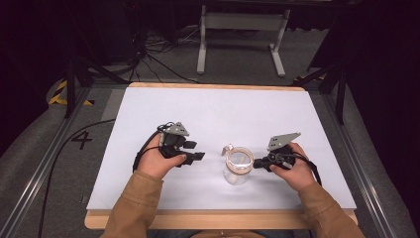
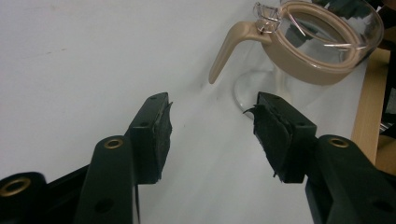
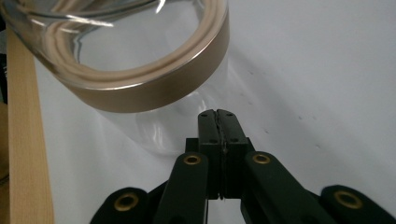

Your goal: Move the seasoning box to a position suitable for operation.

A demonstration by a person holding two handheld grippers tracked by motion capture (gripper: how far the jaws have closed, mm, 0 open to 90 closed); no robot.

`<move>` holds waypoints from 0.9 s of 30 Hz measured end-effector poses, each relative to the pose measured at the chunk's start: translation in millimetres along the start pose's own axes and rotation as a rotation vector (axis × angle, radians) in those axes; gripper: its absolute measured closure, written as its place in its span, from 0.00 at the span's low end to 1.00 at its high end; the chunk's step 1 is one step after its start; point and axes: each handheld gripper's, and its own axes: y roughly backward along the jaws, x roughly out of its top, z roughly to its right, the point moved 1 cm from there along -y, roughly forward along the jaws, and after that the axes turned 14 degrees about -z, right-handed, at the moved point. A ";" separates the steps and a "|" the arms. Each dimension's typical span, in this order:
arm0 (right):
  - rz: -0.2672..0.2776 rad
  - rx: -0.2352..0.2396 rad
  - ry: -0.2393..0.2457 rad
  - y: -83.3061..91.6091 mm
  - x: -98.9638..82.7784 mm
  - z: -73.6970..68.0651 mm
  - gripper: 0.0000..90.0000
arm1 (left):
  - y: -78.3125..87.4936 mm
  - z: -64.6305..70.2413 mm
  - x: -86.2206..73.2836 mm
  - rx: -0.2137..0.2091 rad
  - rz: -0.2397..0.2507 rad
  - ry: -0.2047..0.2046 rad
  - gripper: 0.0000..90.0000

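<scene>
White table [image 1: 148, 114]: jug [image 1: 237, 166] between both tongs.

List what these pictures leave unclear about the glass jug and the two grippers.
- Jug: the high view shows it too small to tell whether it holds liquid.
- Jug's top in the right gripper view: cut off by the frame's upper edge.
- Right gripper: jaws closed near the glass; contact cannot be told.
- Left gripper: open, short of the handle.

Left gripper [image 1: 200, 156] held low in the left hand [image 1: 157, 161], jaws spread wide. Right gripper [image 1: 256, 162] gripped by the right hand [image 1: 293, 170], jaws pressed together.
</scene>
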 end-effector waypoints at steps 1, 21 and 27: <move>-0.002 0.000 0.004 -0.2 0.0 -1.3 1.00 | -0.8 0.0 0.8 -0.003 0.003 0.001 0.52; 0.003 0.035 0.049 2.5 -0.4 -21.0 1.00 | -9.6 -2.8 9.8 -0.003 0.030 -0.055 0.80; 0.034 0.015 0.004 15.2 -11.6 -12.3 1.00 | -32.9 -0.6 18.6 -0.022 0.020 -0.091 0.90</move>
